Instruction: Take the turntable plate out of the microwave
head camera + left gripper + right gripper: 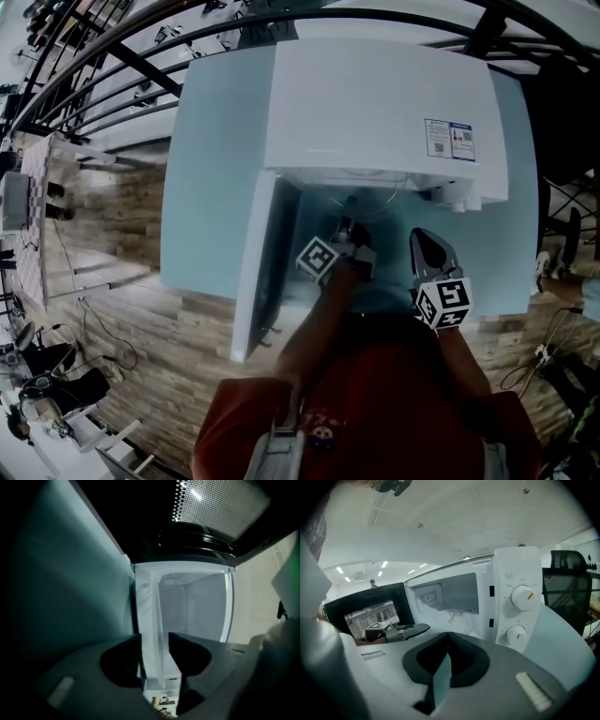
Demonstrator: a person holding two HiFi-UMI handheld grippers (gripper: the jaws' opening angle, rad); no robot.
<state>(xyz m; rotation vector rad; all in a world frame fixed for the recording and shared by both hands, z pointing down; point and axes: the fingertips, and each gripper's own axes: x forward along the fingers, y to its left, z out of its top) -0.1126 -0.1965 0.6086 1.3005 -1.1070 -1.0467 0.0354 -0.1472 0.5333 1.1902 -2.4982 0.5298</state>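
Turntable plate [457, 616] lies inside the microwave [506, 597]; left tool [153, 637] spread apart, right tool [448, 633] closed.

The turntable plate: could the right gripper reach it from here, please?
Probably yes: the door stands open and nothing lies between the right gripper and the turntable plate, though its jaws are shut.
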